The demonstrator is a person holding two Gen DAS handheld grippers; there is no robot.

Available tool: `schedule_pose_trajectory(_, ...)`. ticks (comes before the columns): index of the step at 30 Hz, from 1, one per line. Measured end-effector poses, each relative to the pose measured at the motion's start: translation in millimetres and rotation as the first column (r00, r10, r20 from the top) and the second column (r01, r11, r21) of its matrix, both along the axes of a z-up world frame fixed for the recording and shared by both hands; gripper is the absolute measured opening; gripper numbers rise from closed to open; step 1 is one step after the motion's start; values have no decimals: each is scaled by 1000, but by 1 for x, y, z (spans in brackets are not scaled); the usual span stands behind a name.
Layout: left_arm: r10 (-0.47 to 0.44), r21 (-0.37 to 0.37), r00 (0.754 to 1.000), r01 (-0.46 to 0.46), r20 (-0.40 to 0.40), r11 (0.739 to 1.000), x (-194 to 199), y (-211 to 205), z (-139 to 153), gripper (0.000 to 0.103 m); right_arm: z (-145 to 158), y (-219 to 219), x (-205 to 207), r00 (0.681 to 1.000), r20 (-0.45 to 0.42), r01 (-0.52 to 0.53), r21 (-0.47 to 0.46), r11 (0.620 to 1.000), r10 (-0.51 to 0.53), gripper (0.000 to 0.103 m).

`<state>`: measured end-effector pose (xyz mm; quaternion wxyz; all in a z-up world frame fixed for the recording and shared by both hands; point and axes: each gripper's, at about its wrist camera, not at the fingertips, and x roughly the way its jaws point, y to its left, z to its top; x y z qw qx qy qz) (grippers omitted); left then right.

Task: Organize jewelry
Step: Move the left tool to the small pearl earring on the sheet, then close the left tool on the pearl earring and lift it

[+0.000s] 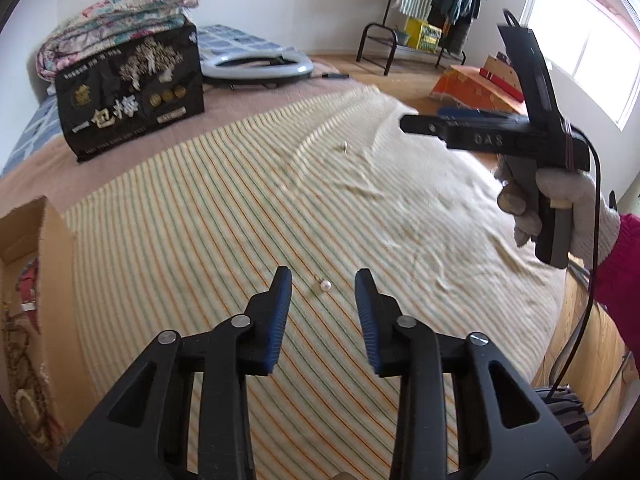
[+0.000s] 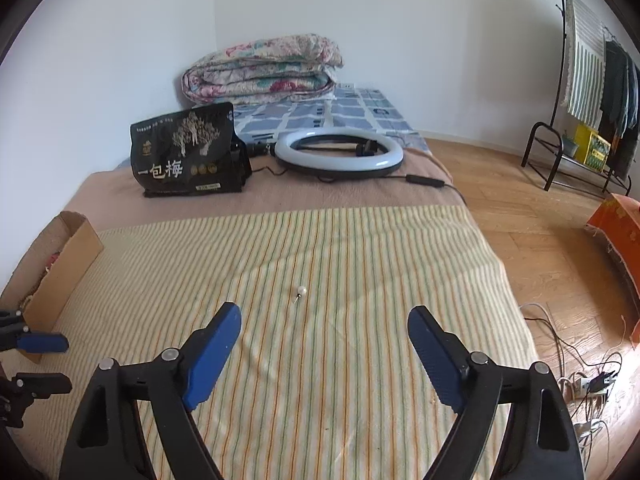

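Note:
A pearl earring (image 1: 325,285) lies on the striped blanket (image 1: 200,220) right between my left gripper's fingertips. My left gripper (image 1: 323,280) is open and empty, low over the blanket. A second pearl earring (image 2: 301,291) lies on the blanket ahead of my right gripper (image 2: 324,320), which is open and empty. That earring also shows far off in the left wrist view (image 1: 344,145). The right gripper (image 1: 408,124) hangs above the blanket's right side there. A cardboard box (image 1: 36,280) with beaded jewelry stands at the left.
A black snack bag (image 2: 188,152) and a ring light (image 2: 340,152) lie at the back of the bed, with a folded quilt (image 2: 264,72) behind. A clothes rack (image 2: 584,92), an orange box (image 2: 620,224) and cables (image 2: 580,380) are on the wooden floor at the right.

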<state>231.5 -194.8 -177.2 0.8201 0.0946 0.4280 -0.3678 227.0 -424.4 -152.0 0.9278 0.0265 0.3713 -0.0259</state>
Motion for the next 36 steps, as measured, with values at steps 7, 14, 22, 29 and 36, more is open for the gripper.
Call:
schedule_pose_trajectory(7, -34, 37, 999, 34, -13, 999, 5, -17, -27, 27, -25, 5, 22, 999, -41, -33, -6, 999, 33, 73)
schedule_pose_trajectory(14, -41, 52, 999, 42, -22, 998, 8, -30, -45, 26, -42, 6, 39, 997, -56, -56, -16, 998, 55, 68)
schedule_pose_trajectory(22, -14, 77, 1000, 14, -1, 997, 6, -30, -60, 19, -63, 6, 64, 996, -82, -46, 14, 999, 47, 57)
schedule_pose_trajectory(29, 2, 75, 1000, -4, 23, 997, 4, -30, -65, 15, -72, 12, 81, 992, -114, -57, -11, 998, 55, 47)
schedule_pose_trajectory(36, 25, 59, 1000, -26, 19, 998, 3, -28, -65, 8, -80, 16, 88, 990, -127, -61, -24, 998, 57, 23)
